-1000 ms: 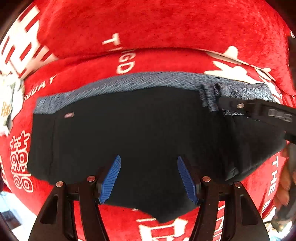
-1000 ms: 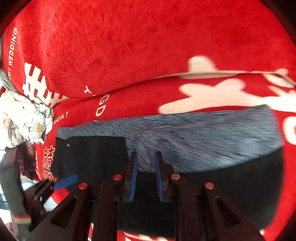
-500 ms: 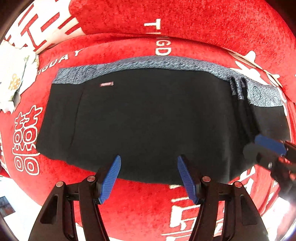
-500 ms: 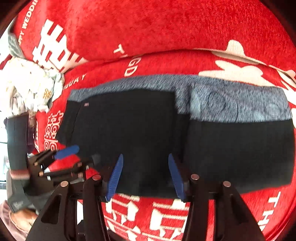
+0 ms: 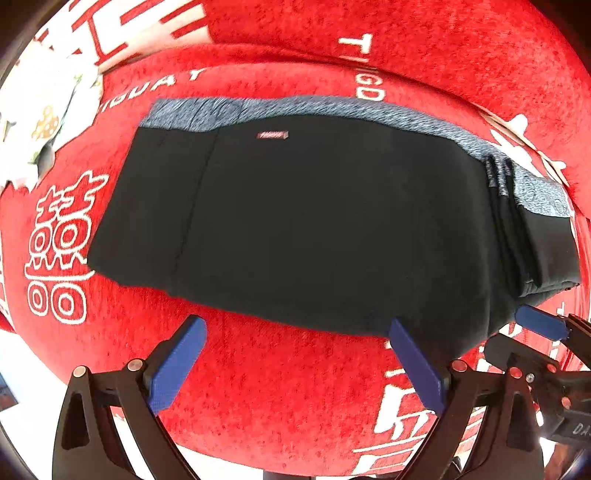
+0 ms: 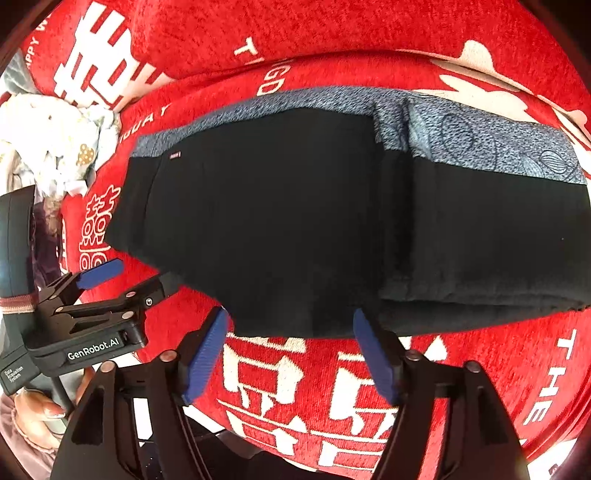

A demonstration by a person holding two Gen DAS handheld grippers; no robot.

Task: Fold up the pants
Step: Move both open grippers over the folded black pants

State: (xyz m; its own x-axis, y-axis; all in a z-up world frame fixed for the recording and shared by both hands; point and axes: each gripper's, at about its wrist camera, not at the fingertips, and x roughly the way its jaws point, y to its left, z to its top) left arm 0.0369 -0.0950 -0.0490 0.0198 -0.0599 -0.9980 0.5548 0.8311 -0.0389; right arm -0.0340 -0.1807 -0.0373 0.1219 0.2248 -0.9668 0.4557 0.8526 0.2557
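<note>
Black pants (image 5: 314, 221) with a grey-blue patterned band along the far edge lie folded flat on a red cover, a stacked fold at their right end (image 6: 480, 229). My left gripper (image 5: 295, 354) hangs just in front of the pants' near edge, its jaws opening wide with only red cloth between them. My right gripper (image 6: 291, 339) hovers at the near edge too, jaws opening, nothing pinched. Each gripper shows in the other's view: the right one (image 5: 543, 328) at the lower right, the left one (image 6: 125, 277) at the lower left, held by a hand.
The red plush cover (image 5: 280, 387) with white lettering spreads over a cushioned seat, a red backrest (image 6: 332, 26) behind. A crumpled white patterned cloth (image 6: 55, 144) lies at the far left. The seat's front edge runs below the grippers.
Both grippers let go and drew back toward the near edge. The right one went from shut to open; the left one widened. The pants now lie flat, folded over at the right.
</note>
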